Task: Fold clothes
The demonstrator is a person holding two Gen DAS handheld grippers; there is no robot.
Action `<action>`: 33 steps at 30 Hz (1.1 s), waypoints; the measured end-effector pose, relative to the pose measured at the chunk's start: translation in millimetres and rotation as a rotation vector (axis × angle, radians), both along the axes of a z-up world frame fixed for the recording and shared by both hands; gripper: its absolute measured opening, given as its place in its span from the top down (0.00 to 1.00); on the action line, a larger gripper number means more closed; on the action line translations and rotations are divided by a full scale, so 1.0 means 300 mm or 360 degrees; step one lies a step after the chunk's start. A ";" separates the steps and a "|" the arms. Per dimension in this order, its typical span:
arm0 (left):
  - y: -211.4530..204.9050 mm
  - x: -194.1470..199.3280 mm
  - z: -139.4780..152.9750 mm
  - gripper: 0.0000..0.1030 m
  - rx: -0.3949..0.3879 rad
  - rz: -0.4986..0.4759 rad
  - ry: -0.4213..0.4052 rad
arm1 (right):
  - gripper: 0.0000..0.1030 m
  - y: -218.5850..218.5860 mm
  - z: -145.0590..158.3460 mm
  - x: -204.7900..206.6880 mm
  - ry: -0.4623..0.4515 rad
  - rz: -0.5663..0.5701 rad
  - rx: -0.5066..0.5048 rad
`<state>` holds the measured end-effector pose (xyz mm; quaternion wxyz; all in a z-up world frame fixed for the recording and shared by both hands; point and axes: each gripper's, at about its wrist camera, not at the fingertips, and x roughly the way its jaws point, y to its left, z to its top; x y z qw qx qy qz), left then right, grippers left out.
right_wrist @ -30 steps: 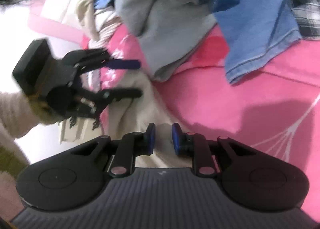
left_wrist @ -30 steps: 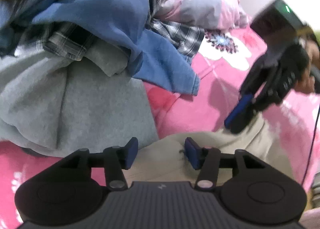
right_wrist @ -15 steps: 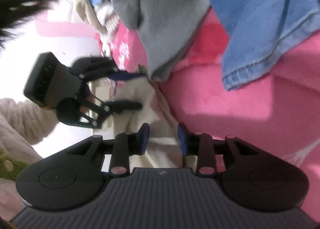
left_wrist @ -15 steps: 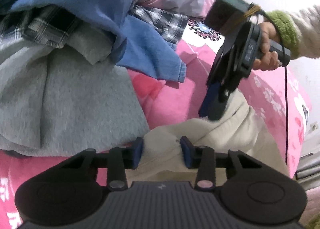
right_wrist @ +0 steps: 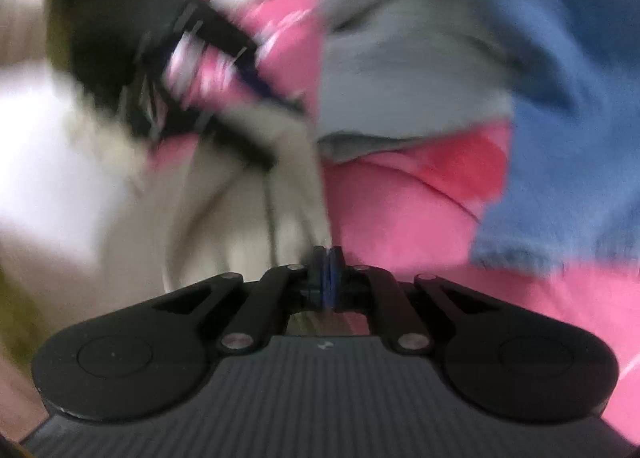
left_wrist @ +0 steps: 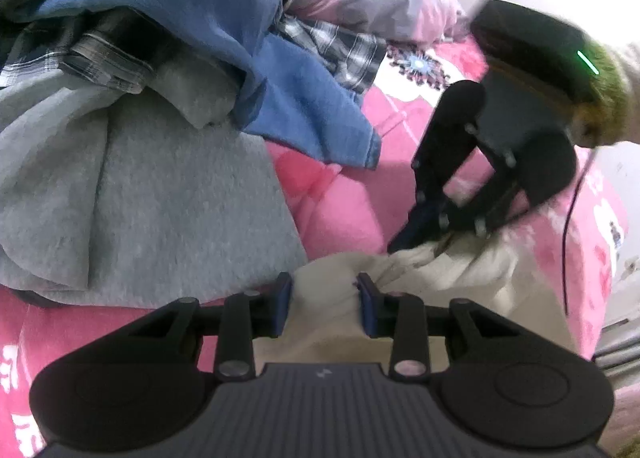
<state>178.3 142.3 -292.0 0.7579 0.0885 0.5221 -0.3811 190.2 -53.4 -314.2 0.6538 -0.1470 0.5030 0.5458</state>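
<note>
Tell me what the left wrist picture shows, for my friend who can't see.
The open left gripper hovers over a cream garment on a pink bedspread. The right gripper pinches that garment. Grey, blue and plaid clothes are heaped behind.

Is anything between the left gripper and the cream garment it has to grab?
Nothing visible. The left gripper is open with the cream garment already bunched between its fingers. The grey garment and blue garment lie off to the side. The right gripper is shut on the same cream cloth.
</note>
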 end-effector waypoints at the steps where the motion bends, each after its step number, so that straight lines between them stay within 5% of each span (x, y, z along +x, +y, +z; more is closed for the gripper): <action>1: -0.003 0.002 -0.004 0.62 0.0011 0.0001 0.0000 | 1.00 0.017 -0.007 -0.041 -0.0121 0.0061 -0.0026; 2: -0.007 0.005 -0.008 0.62 0.0023 0.0002 0.0000 | 0.99 0.034 -0.013 -0.082 -0.0242 0.0122 -0.0053; 5: 0.004 0.010 -0.005 0.60 0.0013 0.0004 0.0006 | 0.97 0.006 0.005 -0.091 -0.0410 -0.0071 -0.0185; 9: 0.036 0.019 0.007 0.53 -0.0013 0.0046 0.0012 | 0.96 -0.175 0.154 -0.055 -0.0223 -0.0549 0.0047; 11: 0.051 0.030 0.016 0.47 -0.0032 0.0106 0.0014 | 0.95 -0.206 0.225 -0.100 -0.0126 -0.0579 0.0207; 12: 0.059 0.035 0.022 0.46 -0.0049 0.0139 0.0014 | 0.91 -0.192 0.241 -0.122 -0.0110 -0.0547 0.0238; 14: 0.081 0.044 0.039 0.45 -0.0092 0.0205 0.0010 | 0.59 -0.137 0.237 -0.179 -0.0103 -0.0435 0.0231; 15: 0.094 0.044 0.050 0.45 -0.0112 0.0228 0.0006 | 0.59 -0.102 0.226 -0.204 -0.0115 -0.0385 0.0206; 17: 0.119 0.045 0.069 0.45 -0.0147 0.0266 0.0000 | 0.67 -0.084 0.200 -0.226 -0.0068 -0.0434 0.0208; 18: 0.127 0.047 0.074 0.45 -0.0150 0.0269 0.0001 | 1.00 -0.099 0.185 -0.223 -0.0008 -0.0533 0.0235; 23: 0.160 0.039 0.092 0.45 -0.0187 0.0240 -0.0019 | 0.99 -0.177 0.111 -0.210 0.0292 -0.1024 0.0365; 29: 0.106 -0.011 0.081 0.45 -0.0108 0.0005 -0.0119 | 0.99 -0.235 -0.043 -0.210 0.0632 -0.1553 0.0455; 33: 0.083 -0.036 0.031 0.47 0.0024 0.0011 -0.0170 | 0.99 -0.250 -0.033 -0.247 0.0626 -0.1692 0.0466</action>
